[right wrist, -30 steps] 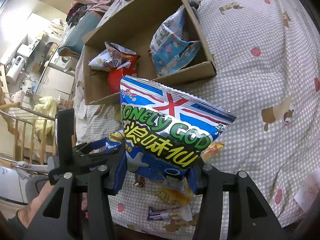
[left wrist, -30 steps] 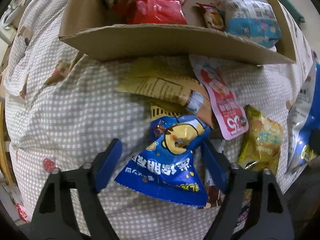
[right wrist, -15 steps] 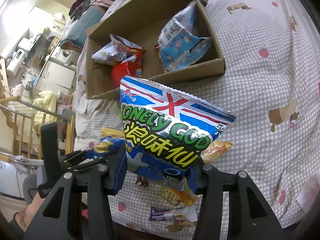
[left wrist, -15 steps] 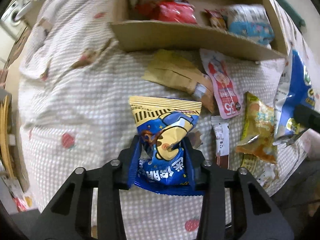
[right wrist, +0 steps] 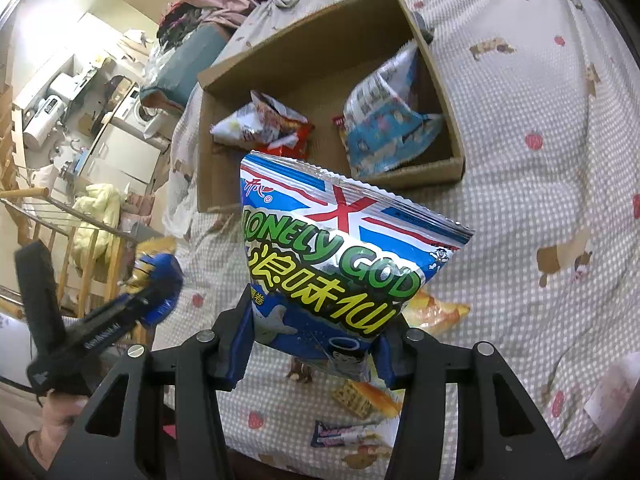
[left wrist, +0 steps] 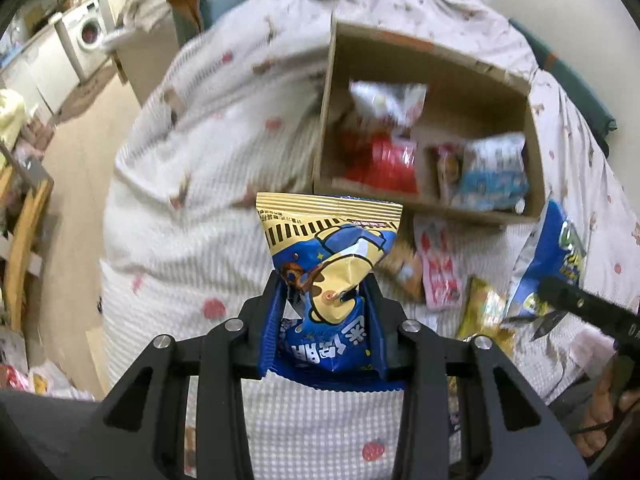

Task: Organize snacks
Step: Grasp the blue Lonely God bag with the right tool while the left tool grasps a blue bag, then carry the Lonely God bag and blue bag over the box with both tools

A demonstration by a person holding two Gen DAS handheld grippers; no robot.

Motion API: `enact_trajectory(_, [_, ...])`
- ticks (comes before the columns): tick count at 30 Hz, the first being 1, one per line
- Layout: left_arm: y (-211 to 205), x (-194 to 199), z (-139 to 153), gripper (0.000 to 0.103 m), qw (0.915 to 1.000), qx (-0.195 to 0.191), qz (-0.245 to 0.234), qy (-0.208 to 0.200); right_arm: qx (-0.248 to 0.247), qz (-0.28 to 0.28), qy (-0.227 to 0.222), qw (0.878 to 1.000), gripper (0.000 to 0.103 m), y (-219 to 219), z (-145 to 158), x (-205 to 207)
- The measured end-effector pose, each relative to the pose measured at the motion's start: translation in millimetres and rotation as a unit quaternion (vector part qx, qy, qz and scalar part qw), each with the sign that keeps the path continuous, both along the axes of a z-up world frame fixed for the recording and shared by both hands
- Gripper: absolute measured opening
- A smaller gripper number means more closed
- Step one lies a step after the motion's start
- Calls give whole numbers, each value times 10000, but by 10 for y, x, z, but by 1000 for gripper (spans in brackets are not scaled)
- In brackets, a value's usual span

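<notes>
My left gripper [left wrist: 326, 320] is shut on a blue and yellow snack bag [left wrist: 328, 248], held upright above the checked bedspread [left wrist: 200, 200] and short of the cardboard box [left wrist: 400, 60]. In the right wrist view my right gripper [right wrist: 316, 344] is shut on a blue and silver chip bag [right wrist: 340, 256], also in the air in front of the box [right wrist: 416, 176]. Inside the box lie a red bag [left wrist: 384, 160], a white bag [left wrist: 388, 100] and a light blue bag [left wrist: 492, 172]. The left gripper [right wrist: 156, 288] shows blurred at the left of the right wrist view.
Loose snacks lie on the bedspread in front of the box: a pink sachet [left wrist: 438, 268], a yellow bag [left wrist: 484, 312], an orange packet [right wrist: 436, 312], a cracker pack [right wrist: 364, 394]. The bed's edge drops to the floor [left wrist: 80, 152] on the left, with a wooden rack [right wrist: 60, 240].
My left gripper has shut on the blue and yellow bag and lifted it off the bedspread, so the view now looks down into the box. The right gripper has held still with its bag.
</notes>
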State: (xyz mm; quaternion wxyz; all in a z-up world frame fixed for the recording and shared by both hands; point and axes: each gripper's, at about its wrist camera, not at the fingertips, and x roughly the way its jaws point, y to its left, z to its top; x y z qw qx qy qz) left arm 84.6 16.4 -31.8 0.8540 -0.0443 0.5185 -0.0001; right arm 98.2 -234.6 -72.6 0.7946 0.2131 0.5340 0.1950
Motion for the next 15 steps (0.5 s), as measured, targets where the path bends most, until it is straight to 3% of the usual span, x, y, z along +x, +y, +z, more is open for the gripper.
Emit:
enact_trajectory(9, [-199,441,275,33,9975,250,-328,-573,-32,-82,-399,9992,52,-64,179,141])
enact_trajectory(15, [-302,690,357,33,9961,333,-498,-648,-75,-152,-596,9981,52,-116,279,327])
